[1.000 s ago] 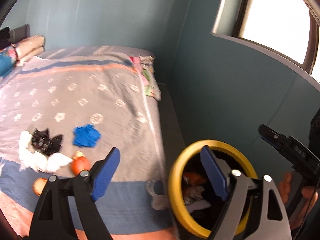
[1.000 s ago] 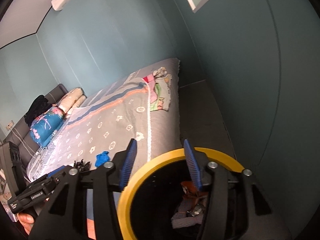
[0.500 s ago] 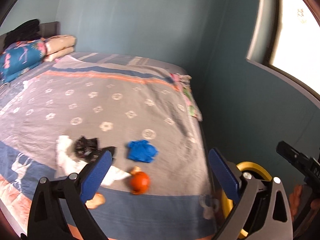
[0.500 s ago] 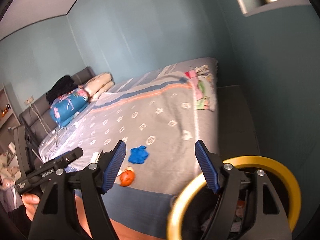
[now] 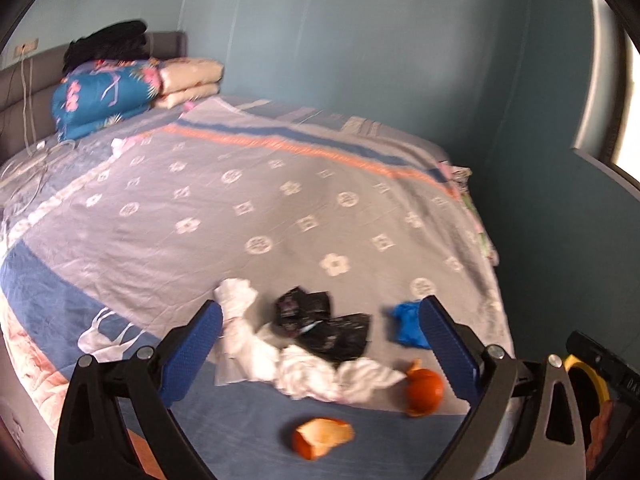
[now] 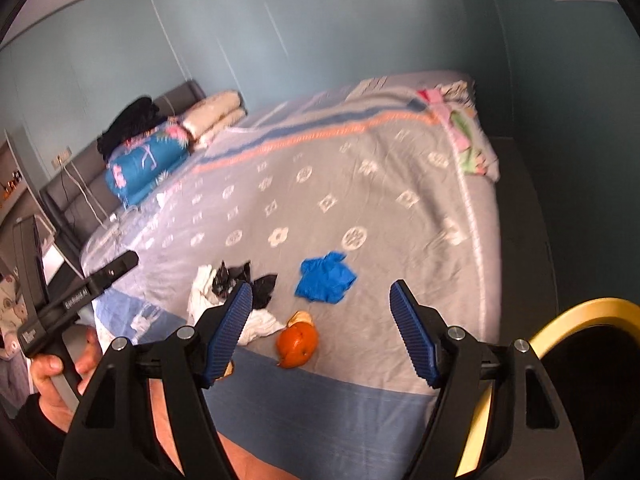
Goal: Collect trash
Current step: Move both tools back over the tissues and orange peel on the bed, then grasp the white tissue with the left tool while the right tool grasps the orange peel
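**A:** Where does the trash lie relative to the two tools?

**B:** It all sits on the near part of the bed (image 5: 280, 208), on the patterned grey cover where the blue band begins. In the left wrist view the left gripper (image 5: 320, 348) frames most of it: the white crumpled tissues (image 5: 280, 356) and the black wrappers (image 5: 324, 324) show in the gap between its blue pads, the tissues close to the left pad. The blue crumpled glove (image 5: 404, 324) lies just beside the right pad, partly behind it. The round orange peel (image 5: 424, 386) sits near that same pad, lower in the frame, and a second, open piece of peel (image 5: 322, 434) lies nearest the camera.

**A:** And the tongs themselves?

**B:** The left jaws have just been opening and stand very wide, with nothing gripped; the pads are above the litter, not pressing on it. The right gripper (image 6: 322, 330) has also just been opening and stands apart at a moderate width, empty too. In its view the orange peel shows between the pads, the blue glove beyond them, the tissues and wrappers by the left pad.

**A:** Where is the bin?

**B:** The yellow-rimmed bin (image 6: 576, 312) stands off the bed's near corner, beside the right gripper.
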